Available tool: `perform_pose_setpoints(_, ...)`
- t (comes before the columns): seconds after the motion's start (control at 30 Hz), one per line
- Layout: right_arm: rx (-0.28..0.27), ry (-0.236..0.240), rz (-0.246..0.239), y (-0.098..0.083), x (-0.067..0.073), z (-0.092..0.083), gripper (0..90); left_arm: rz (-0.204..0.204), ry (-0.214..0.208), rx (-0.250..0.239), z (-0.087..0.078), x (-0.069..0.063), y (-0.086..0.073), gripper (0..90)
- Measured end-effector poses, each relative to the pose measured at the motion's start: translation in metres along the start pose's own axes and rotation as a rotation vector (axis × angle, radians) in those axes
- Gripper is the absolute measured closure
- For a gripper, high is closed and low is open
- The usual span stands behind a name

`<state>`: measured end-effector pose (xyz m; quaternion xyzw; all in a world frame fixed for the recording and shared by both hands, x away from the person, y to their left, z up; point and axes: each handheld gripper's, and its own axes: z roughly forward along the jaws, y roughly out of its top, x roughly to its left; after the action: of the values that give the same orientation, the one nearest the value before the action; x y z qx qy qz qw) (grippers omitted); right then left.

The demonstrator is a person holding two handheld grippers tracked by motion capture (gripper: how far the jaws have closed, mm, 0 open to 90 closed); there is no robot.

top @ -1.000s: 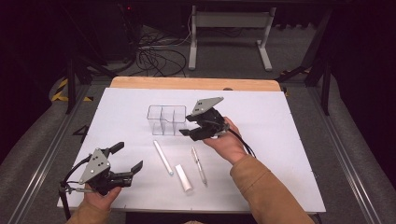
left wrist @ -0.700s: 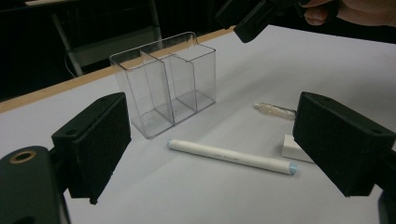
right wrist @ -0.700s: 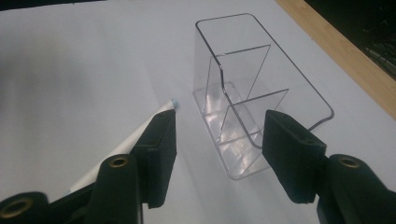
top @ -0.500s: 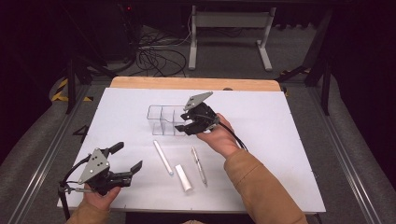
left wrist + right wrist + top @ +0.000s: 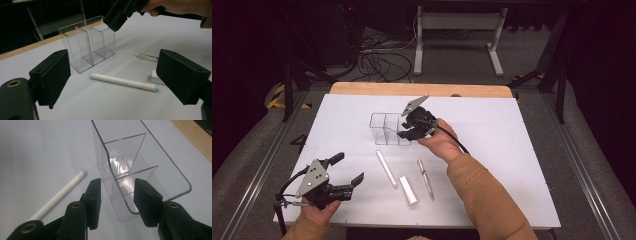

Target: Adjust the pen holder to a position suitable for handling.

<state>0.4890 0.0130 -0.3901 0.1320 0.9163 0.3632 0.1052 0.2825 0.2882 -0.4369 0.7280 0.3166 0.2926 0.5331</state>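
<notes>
At the middle of the high view, my right gripper (image 5: 408, 131) hovers at the right end of the clear three-compartment organizer (image 5: 384, 129); its jaws have just been closing and straddle that end's wall without pressing it. At lower left my left gripper (image 5: 346, 170) rests on the white table (image 5: 512, 150), jaws wide apart and empty. Below centre lie a white marker (image 5: 386, 168), a white eraser (image 5: 408, 190) and a pen (image 5: 425, 177).
</notes>
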Motion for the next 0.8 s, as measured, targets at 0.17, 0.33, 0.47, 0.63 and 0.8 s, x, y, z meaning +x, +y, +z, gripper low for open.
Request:
perform_pose_setpoints(0.17, 0.031, 0.004, 0.003, 0.000, -0.001, 0.009, 60.1, -0.002, 0.001, 0.002, 0.000, 0.000, 0.000, 12.8)
perform_pose_setpoints(0.33, 0.060, 0.004, -0.007, 0.002, -0.001, 0.017, 61.6, -0.001, 0.000, 0.005, 0.000, 0.000, -0.001, 12.8)
perform_pose_setpoints(0.47, 0.083, 0.005, -0.009, 0.002, 0.001, 0.024, 62.3, -0.001, -0.001, 0.006, 0.000, 0.000, -0.001, 12.8)
perform_pose_setpoints(0.63, 0.092, -0.011, -0.026, 0.002, 0.002, 0.029, 63.1, -0.001, -0.002, 0.008, 0.000, 0.000, -0.001, 12.8)
perform_pose_setpoints(0.8, 0.098, -0.016, -0.028, 0.002, 0.004, 0.029, 64.2, -0.002, -0.002, 0.010, 0.000, 0.000, -0.002, 12.8)
